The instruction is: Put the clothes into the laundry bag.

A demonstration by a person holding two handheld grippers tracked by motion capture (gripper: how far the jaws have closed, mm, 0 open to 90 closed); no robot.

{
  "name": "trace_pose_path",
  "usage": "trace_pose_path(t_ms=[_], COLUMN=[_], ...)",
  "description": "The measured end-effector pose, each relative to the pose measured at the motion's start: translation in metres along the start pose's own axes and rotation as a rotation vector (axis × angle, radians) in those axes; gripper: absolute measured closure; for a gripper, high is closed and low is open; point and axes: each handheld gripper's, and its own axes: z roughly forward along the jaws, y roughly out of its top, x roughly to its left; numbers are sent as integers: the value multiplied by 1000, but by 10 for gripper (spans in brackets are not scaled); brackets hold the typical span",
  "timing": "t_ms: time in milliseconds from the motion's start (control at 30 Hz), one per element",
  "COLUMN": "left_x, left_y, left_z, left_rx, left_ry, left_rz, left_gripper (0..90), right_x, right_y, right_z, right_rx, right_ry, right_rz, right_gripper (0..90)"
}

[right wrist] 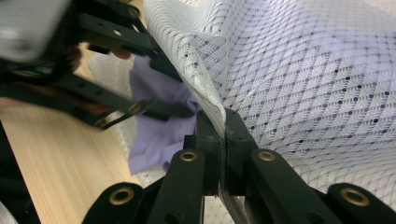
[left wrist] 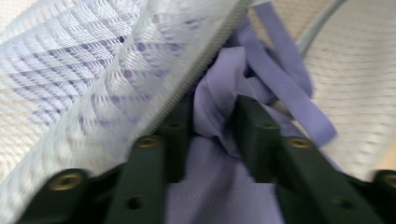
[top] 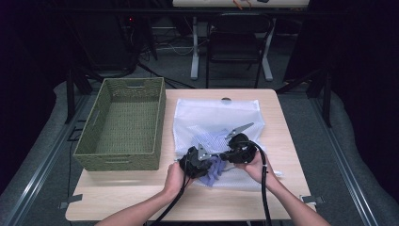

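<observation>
Lilac garment [left wrist: 219, 154] bunched between left claw [left wrist: 212, 116] jaws, touching.

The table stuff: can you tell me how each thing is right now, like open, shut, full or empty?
Green basket: empty, upright.
White mesh bag: lying flat, near edge lifted open.
Purple cloth: bunched, partly out of the bag's opening.
Left gripper: jaws around the purple cloth.
Right gripper: shut on the bag's edge.

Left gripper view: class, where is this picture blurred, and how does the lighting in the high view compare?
Left gripper view: the white mesh laundry bag and lilac fabric garment smear softly, close to the lens. High view: the pale wooden table is lit, surroundings dark.
</observation>
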Motion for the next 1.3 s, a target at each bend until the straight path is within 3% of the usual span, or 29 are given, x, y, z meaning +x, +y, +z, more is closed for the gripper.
trace_pose_path(t_ms=[167, 333, 500, 567, 800, 833, 1100, 1300], left_x=[-8, -19, -26, -27, -20, -19, -9, -7], left_y=[1, 7, 6, 6, 4, 3, 1, 5], left_z=[-18, 3, 18, 21, 28, 30, 33, 25], left_rx=[-45, -16, -8, 3, 8, 11, 19, -34], left_ry=[-27, -49, -19, -9, 12, 19, 28, 72], left_rz=[-20, 2, 24, 45, 54, 72, 75, 77], left_gripper=[433, 380, 368, 414, 605, 628, 837, 867], right_x=[3, 3, 2, 2, 3, 3, 0, 2], right_y=[3, 2, 1, 1, 2, 2, 2, 3], right_z=[-4, -2, -3, -4, -4, -4, -1, -4], right_rx=[-9, -8, -16, -15, -9, -11, -2, -12], right_ry=[-5, 3, -3, -6, -2, -2, 11, 12], right_rz=[-8, -1, 3, 1, -2, -1, 6, 6], right_gripper=[873, 873, 873, 873, 873, 872, 873, 873])
